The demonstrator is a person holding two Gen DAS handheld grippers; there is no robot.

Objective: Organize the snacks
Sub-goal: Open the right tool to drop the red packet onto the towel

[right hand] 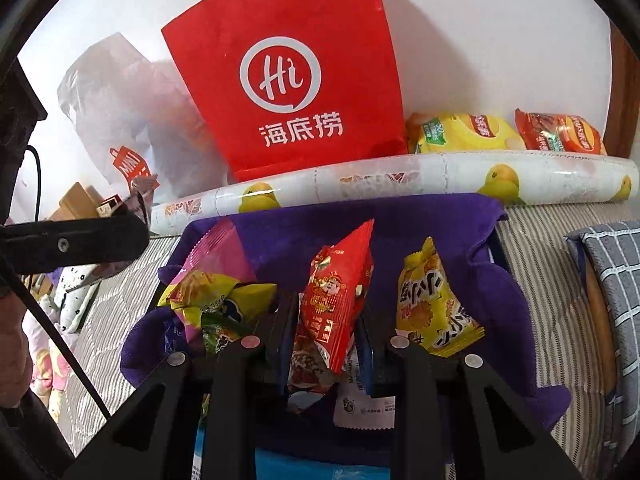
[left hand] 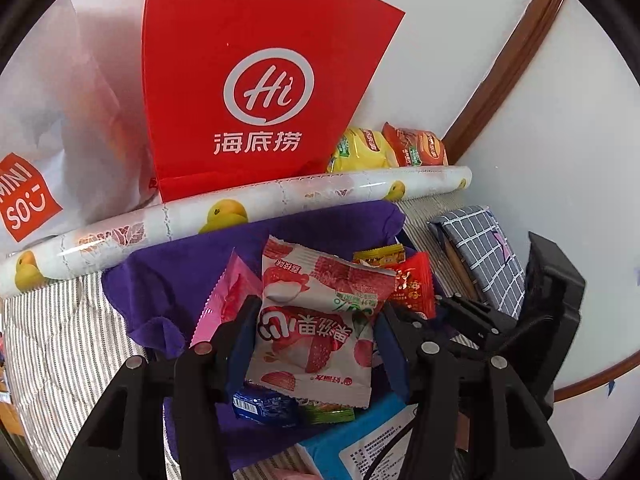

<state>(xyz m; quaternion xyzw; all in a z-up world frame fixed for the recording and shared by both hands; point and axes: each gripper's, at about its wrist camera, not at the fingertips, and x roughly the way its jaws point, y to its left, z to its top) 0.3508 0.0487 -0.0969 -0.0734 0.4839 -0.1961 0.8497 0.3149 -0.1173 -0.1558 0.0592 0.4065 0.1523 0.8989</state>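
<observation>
A white and red strawberry snack packet (left hand: 316, 320) stands between the pads of my left gripper (left hand: 320, 312), which is shut on it above a container lined with purple cloth (left hand: 180, 264). A pink packet (left hand: 228, 292), a blue sweet (left hand: 264, 404) and a green one (left hand: 328, 416) lie around it. My right gripper (right hand: 326, 312) is shut on a red packet (right hand: 332, 300), held upright over the same purple cloth (right hand: 492, 292). Beside it are a yellow packet (right hand: 436, 308), a yellow-green packet (right hand: 208, 296) and a pink one (right hand: 220, 248). The red packet (left hand: 412, 284) also shows in the left wrist view.
A red paper bag (right hand: 296, 80) and a white plastic bag (right hand: 120, 120) lean on the wall. A duck-print roll (right hand: 400, 184) lies behind the container, with yellow (right hand: 468, 132) and orange (right hand: 560, 134) crisp bags behind it. A checked cushion (right hand: 612, 280) lies right, on striped bedding (left hand: 60, 340).
</observation>
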